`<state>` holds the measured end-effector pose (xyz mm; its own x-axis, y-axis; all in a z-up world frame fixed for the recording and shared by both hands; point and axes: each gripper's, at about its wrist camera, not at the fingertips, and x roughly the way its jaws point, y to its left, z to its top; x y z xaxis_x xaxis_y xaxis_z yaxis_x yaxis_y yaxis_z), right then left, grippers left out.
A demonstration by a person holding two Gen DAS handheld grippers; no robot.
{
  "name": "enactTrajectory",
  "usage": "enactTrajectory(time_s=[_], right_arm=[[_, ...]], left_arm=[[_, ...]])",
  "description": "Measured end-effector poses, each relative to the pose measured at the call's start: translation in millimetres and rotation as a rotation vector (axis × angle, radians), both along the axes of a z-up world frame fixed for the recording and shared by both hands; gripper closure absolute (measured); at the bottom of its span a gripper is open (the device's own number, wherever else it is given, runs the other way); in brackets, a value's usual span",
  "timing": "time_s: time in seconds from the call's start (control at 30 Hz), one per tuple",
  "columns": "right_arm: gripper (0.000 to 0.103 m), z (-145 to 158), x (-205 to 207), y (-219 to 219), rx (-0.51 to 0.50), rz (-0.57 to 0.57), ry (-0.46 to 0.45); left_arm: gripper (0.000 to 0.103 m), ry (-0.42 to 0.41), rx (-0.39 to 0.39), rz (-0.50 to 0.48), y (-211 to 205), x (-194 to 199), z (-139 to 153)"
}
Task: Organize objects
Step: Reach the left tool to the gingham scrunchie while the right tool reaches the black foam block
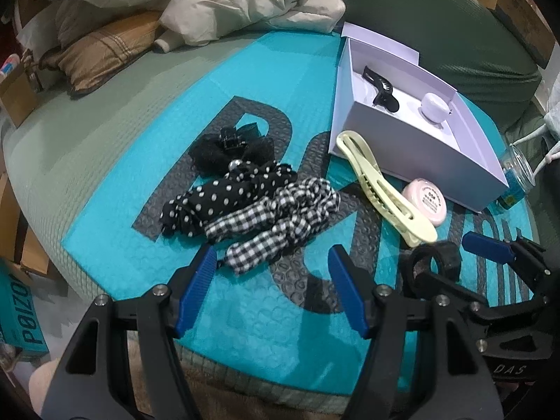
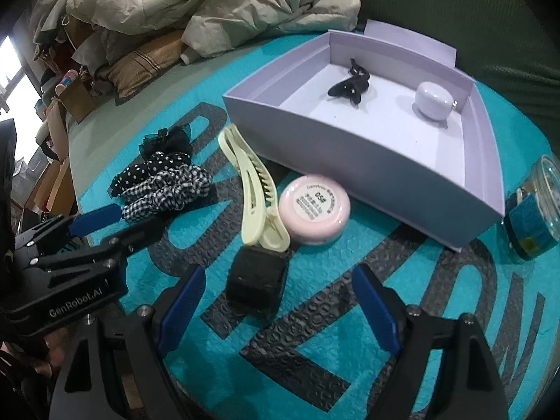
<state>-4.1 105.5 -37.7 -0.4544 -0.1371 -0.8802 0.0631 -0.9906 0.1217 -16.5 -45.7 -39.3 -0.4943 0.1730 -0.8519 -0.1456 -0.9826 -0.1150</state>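
On a teal bubble mailer (image 1: 115,210) lie a gingham scrunchie (image 1: 280,220), a polka-dot scrunchie (image 1: 224,199), a black lace bow clip (image 1: 227,147), a long cream hair clip (image 2: 252,192), a pink round compact (image 2: 315,210) and a black wide band (image 2: 255,283). A lilac box (image 2: 367,171) holds a black claw clip (image 2: 350,85) and a pale round case (image 2: 434,99). My left gripper (image 1: 273,262) stands open just short of the gingham scrunchie. My right gripper (image 2: 280,273) is open, its pads on either side of the black band and clear of it.
A glass jar with a teal label (image 2: 535,220) lies to the right of the box. A beige padded coat (image 1: 245,0) and a brown cushion (image 1: 105,52) are heaped at the back. Cardboard boxes (image 1: 17,94) stand off the left edge.
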Motion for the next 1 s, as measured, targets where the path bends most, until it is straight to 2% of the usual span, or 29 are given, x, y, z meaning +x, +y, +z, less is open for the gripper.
enactTrajectory(time_s=[0.13,0.3,0.43,0.5,0.6,0.7,0.83,0.9,1.0], right_arm=[[0.019,-3,-2,5,-0.004,-0.007,-0.015],[0.034,-7,-3,8,-0.01,0.01,-0.029],[0.042,-9,-3,9,-0.022,0.019,-0.039],[0.046,-10,-3,10,-0.022,0.022,-0.04],[0.05,-10,-1,10,-0.025,0.024,-0.04],[0.053,-10,1,12,-0.025,0.026,-0.039],[0.056,-11,4,14,-0.024,0.033,-0.035],[0.057,-11,6,15,-0.026,0.038,-0.034],[0.058,-11,8,16,-0.029,0.043,-0.032]], left_arm=[[0.038,0.006,-0.012,-0.02,5,-7,-1],[0.038,0.013,-0.023,-0.055,13,-13,-4],[0.039,0.015,-0.008,-0.079,17,-13,-5],[0.043,0.017,0.003,-0.09,19,-12,-5],[0.056,0.003,0.025,-0.108,24,-8,-7],[0.065,-0.008,0.053,-0.12,27,-4,-8],[0.075,-0.013,0.089,-0.132,31,4,-8],[0.083,-0.019,0.103,-0.135,32,8,-8],[0.086,-0.027,0.114,-0.131,33,14,-8]])
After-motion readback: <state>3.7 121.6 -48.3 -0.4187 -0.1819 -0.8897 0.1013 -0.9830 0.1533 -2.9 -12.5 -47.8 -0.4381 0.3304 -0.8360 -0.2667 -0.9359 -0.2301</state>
